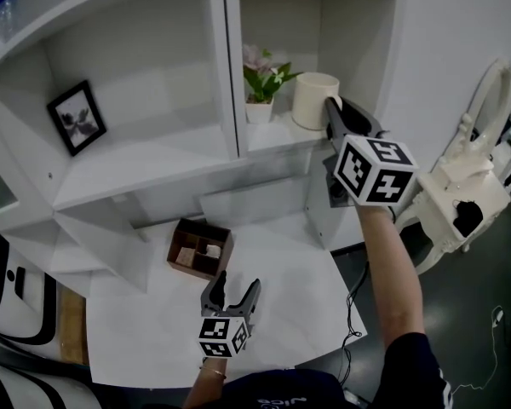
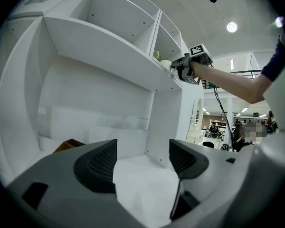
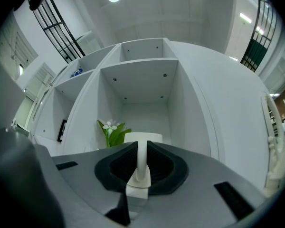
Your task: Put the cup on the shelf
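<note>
- Your right gripper (image 1: 330, 107) reaches up to the white shelf (image 1: 272, 136), its jaws clamped on the thin handle (image 3: 141, 161) of the white cup (image 1: 313, 99).
- Seen from the right gripper view, the handle runs upright between the two dark pads, and the cup's rim shows just beyond them.
- The cup stands upright at the front of the right-hand compartment, just beside a small potted plant (image 1: 262, 82) with green leaves and pale flowers.
- Whether the cup's base fully rests on the board cannot be told from these views.
- Your left gripper (image 1: 236, 286) hangs low over the white table (image 1: 289, 305), well apart from the cup, its jaws spread wide with nothing between them.
- A brown box (image 1: 200, 247) with small compartments sits on the table just ahead of the left gripper.
- A framed picture (image 1: 77, 116) leans in the left-hand compartment of the shelf.
</note>
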A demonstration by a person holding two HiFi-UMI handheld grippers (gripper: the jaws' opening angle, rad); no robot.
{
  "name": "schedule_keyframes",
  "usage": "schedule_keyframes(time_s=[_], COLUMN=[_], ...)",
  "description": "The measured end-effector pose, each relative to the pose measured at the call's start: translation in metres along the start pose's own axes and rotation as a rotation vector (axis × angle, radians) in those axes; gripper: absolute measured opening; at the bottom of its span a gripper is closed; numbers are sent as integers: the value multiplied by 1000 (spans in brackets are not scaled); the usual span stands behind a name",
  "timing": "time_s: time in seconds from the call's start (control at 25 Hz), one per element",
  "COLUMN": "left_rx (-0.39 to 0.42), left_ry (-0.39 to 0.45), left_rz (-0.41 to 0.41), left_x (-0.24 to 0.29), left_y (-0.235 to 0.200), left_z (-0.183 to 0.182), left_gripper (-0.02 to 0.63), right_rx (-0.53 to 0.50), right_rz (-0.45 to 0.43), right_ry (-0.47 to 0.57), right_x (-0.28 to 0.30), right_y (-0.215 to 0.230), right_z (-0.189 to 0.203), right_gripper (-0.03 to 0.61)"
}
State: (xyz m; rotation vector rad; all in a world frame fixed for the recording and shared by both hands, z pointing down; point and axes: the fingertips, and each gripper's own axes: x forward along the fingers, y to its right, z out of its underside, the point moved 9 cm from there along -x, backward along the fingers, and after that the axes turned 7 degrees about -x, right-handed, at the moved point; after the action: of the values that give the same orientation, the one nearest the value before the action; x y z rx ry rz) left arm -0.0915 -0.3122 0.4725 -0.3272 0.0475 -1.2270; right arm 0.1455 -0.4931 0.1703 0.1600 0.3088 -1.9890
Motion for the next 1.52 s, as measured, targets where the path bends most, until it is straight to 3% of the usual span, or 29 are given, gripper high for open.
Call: schedule_keyframes(time_s=[0.52,0.6,0.68,0.92,1.52], left_rx=[-18,-23,-26,-23,-17], left_ry=[0,-1,-5,-9,-4], left_rz=[-25,-27,-27,-26,8], left_x=[-6,-6,-7,-8,-22], left_y=[-5,-5,-4,-1,10], left_z=[4,5,7,8,9], left_gripper=[331,331,331,331,331], right_rx=[-43,-52,-51,-108,-163], right_rz=[24,17,-12,-49,-81], right_ry=[-7,-2,-3,32,49], right_x=[4,4,3,-8,-69], right_y=[-2,-2,-1,-1,-19], right_z=[3,4,6,-1,-12], right_gripper=[64,80,161,238,282])
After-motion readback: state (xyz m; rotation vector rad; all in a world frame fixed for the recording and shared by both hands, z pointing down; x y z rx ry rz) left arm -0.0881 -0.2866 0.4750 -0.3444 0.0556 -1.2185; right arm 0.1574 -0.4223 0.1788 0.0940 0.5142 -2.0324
